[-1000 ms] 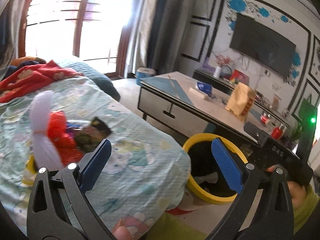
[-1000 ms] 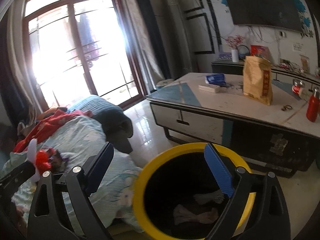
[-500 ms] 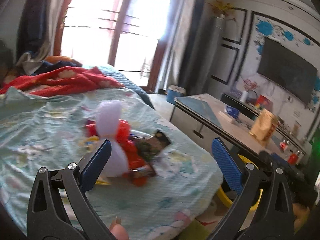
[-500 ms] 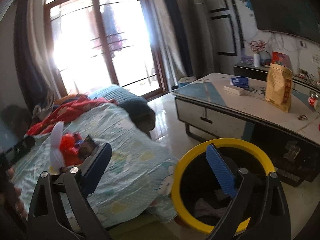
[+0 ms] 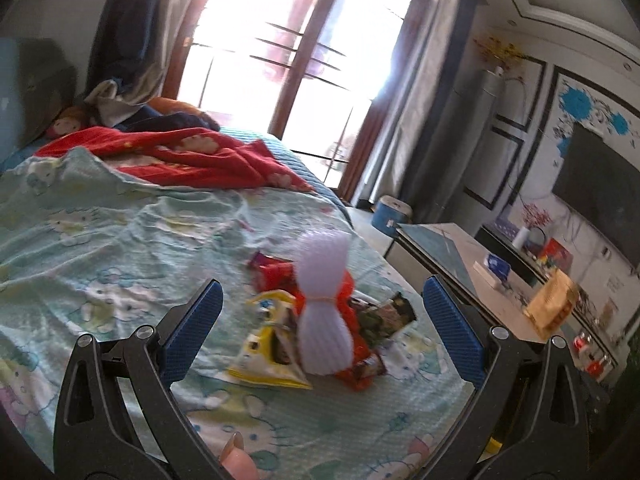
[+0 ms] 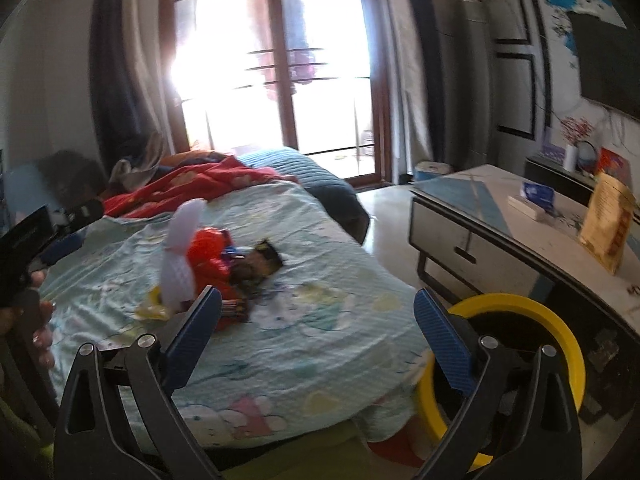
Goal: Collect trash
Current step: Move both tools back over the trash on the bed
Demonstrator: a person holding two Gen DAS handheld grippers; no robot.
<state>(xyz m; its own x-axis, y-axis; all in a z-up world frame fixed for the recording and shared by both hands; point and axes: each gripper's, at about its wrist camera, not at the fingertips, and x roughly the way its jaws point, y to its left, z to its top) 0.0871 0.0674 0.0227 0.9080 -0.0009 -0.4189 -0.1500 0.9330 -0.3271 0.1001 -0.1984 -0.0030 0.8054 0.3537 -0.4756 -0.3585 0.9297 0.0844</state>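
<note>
A pile of trash lies on the pale green bedsheet (image 5: 120, 240). In it are a white foam net sleeve (image 5: 324, 312), a yellow wrapper (image 5: 268, 360), red wrappers (image 5: 358, 364) and a dark packet (image 5: 386, 312). My left gripper (image 5: 320, 296) is open and empty, and the pile lies just beyond its blue fingertips. My right gripper (image 6: 318, 304) is open and empty, with the same pile (image 6: 212, 260) off its left finger. The yellow-rimmed trash bin (image 6: 560, 344) stands on the floor behind its right finger. In the right wrist view the left gripper's black body (image 6: 24, 240) shows at the left edge.
A red blanket (image 5: 180, 156) lies at the bed's far end. A low coffee table (image 6: 500, 216) with a brown paper bag (image 6: 606, 220) stands right of the bed. A small blue bin (image 5: 390, 210) sits by the bright window. A person's fingertip (image 5: 236, 456) shows at the bottom.
Both views have swung left, away from the yellow bin and over the bed. The trash pile has moved from the left edge to the middle between the left gripper's fingers.
</note>
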